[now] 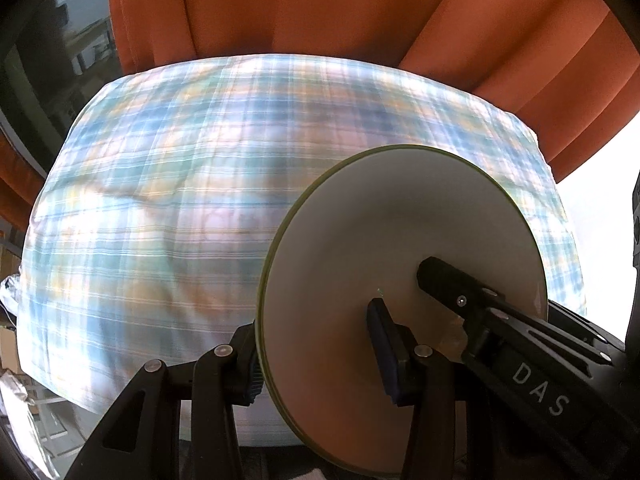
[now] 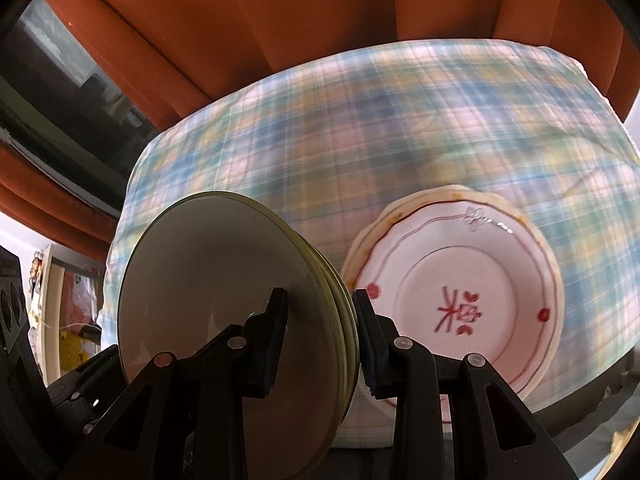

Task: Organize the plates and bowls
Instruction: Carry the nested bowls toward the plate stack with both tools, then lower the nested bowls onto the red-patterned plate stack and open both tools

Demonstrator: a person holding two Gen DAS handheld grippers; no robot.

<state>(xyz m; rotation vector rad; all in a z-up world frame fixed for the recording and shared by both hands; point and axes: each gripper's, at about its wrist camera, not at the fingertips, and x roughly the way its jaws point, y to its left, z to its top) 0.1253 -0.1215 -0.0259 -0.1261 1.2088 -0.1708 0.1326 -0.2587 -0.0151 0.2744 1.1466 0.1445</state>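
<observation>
Between the pads of the left gripper [image 1: 316, 354] stands a stack of olive-rimmed plates [image 1: 400, 248], held on edge above the plaid tablecloth [image 1: 180, 184]. 1 pad lies flat against the pale inner face of the nearest plate, the other presses the back of the stack, so the tool is pinching the stack by its rim. Just right of that inner pad, a finger of the right gripper [image 1: 444, 276] rests on the same pale face; its black body carries the letters DAS.

In the right wrist view the right gripper [image 2: 320, 340] grips the same stack [image 2: 224, 280] on its opposite rim: the left pad sits on the concave grey-green face and the right pad on the back of the stack, where at least 3 thin green edges show side by side. Both tools are therefore clamped on the 1 stack, which hangs tilted nearly upright and clear of the cloth.

Just right of the right gripper's outer pad, a white plate with red flowers and a red character [image 2: 460, 304] lies flat on the tablecloth, on top of a cream scalloped plate [image 2: 404, 208] whose rim peeks out beyond it. Behind the table hang orange curtains [image 1: 320, 12], with a dark window [image 2: 60, 68] to the left of both tools
</observation>
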